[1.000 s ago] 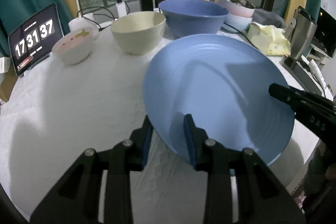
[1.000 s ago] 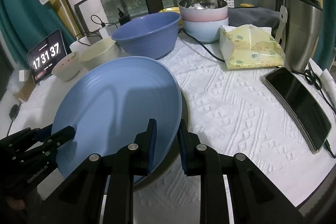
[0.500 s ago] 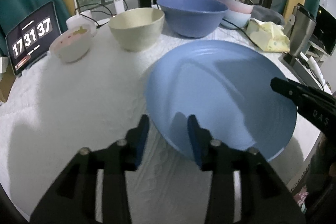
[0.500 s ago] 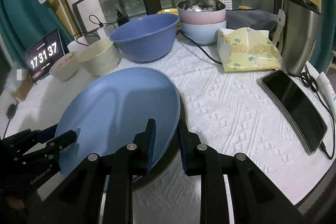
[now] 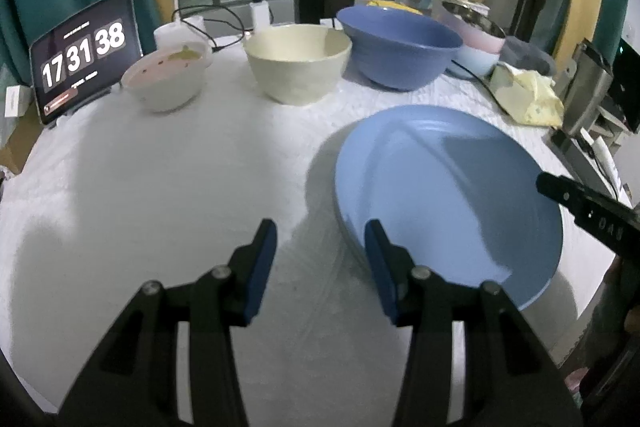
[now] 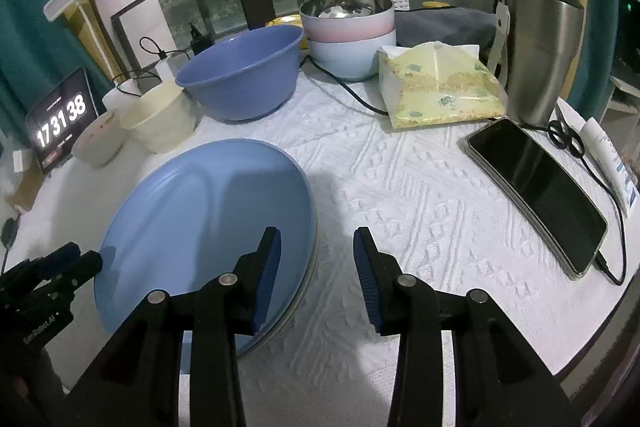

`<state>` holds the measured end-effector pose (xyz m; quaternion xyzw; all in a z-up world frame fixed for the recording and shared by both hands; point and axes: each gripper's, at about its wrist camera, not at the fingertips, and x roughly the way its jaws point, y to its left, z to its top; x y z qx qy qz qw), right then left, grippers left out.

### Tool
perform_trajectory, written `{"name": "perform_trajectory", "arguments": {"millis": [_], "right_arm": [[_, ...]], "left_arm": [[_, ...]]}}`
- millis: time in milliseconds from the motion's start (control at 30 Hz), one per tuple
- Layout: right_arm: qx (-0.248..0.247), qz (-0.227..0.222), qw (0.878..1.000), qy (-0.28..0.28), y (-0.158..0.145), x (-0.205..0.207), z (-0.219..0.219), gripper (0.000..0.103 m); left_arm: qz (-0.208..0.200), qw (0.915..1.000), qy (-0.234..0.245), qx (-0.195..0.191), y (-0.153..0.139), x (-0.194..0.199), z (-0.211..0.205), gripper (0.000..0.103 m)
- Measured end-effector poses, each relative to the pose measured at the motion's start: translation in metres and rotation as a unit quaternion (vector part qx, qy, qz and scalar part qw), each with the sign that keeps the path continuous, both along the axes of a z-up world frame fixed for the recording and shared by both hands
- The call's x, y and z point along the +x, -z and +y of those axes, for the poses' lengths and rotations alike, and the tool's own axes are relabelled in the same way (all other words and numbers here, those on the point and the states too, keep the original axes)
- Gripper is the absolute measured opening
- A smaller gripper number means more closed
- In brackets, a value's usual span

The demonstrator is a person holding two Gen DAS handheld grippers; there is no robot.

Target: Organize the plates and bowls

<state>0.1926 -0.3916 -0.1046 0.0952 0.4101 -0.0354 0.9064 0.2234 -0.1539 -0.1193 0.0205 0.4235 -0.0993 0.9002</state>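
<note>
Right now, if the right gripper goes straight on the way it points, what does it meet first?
Probably the blue plate's near rim: it lies between the opening jaws of the right gripper, beside the left finger. Otherwise, the white tablecloth. Depth is unclear.

Round light-blue plate [image 6: 200, 219]: smooth, satin sheen.
White woven tablecloth [image 6: 420, 195]: cloth, raised pattern, matt.
Far steel-lined pink bowl [image 6: 347, 11]: polished metal inside.
Right steel tumbler [image 6: 540, 55]: brushed metal.
Black phone [image 6: 536, 195]: glossy glass.

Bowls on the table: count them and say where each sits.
5. Small pink-lined bowl by the clock tablet, cream bowl beside it, large blue bowl next, then a steel-lined pink bowl stacked on a pale blue bowl. More may be hidden.
</note>
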Motion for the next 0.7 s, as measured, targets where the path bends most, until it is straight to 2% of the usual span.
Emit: {"name": "perform_trajectory", "arguments": {"millis": [233,467,700], "right_arm": [[0.018,0.008,1.0,-0.002,0.006,0.009,-0.004,0.04],[0.063,0.025,0.998,-0.01,0.021,0.016,-0.008,0.04],[0.087,0.023,0.996,-0.023,0.029,0.02,0.0,0.04]], "left_arm": [[0.019,0.9997,0.003,-0.014,0.009,0.011,-0.006,0.048],[0.045,0.9988,0.004,-0.02,0.022,0.022,-0.01,0.048],[0.047,0.9978,0.016,-0.045,0.028,0.029,-0.012,0.048]]}}
